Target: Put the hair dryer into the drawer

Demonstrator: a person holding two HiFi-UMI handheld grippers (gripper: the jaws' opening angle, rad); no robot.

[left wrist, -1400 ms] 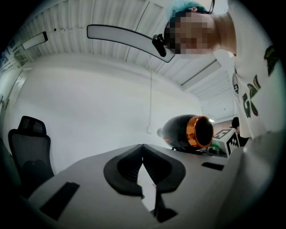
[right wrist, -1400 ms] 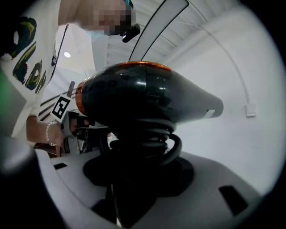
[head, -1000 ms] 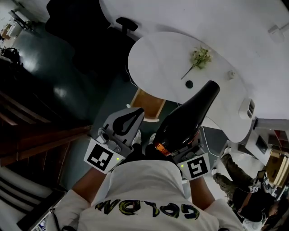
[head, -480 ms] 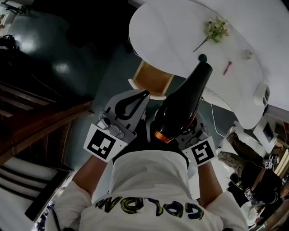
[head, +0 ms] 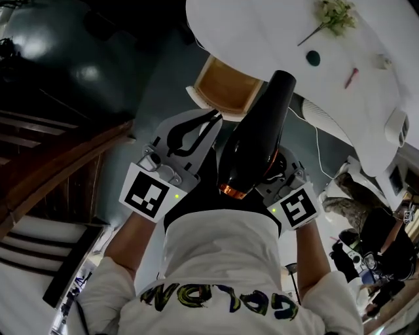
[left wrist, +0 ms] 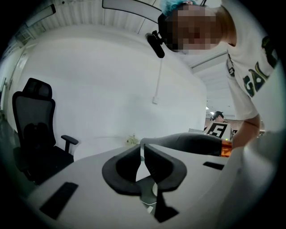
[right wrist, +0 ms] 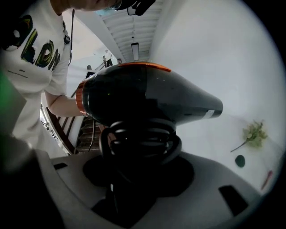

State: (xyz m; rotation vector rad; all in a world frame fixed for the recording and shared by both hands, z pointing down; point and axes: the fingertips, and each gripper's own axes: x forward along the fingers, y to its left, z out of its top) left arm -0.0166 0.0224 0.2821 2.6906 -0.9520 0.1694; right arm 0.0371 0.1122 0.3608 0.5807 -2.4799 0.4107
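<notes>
A black hair dryer (head: 258,141) with an orange rear ring has its cord coiled round the handle. My right gripper (head: 267,171) is shut on that handle, and the nozzle points up the head view toward the open drawer (head: 226,86). The right gripper view shows the hair dryer (right wrist: 147,96) lying across the right gripper (right wrist: 140,167), which hides the pads. My left gripper (head: 196,134) is beside it on the left, its black pads together with nothing between them. From the left gripper (left wrist: 143,154) the hair dryer (left wrist: 192,144) shows at the right. The drawer's wooden inside is bare.
The drawer hangs under a white table (head: 262,33) carrying a flower sprig (head: 337,13), a small dark object (head: 313,57) and a pink stick (head: 351,76). Wooden stairs (head: 52,170) run along the left. A black office chair (left wrist: 38,129) stands farther off.
Both grippers have sunk with the hair dryer. The drawer and table edge now sit nearer the nozzle and higher in the head view. Neither grip has changed.
</notes>
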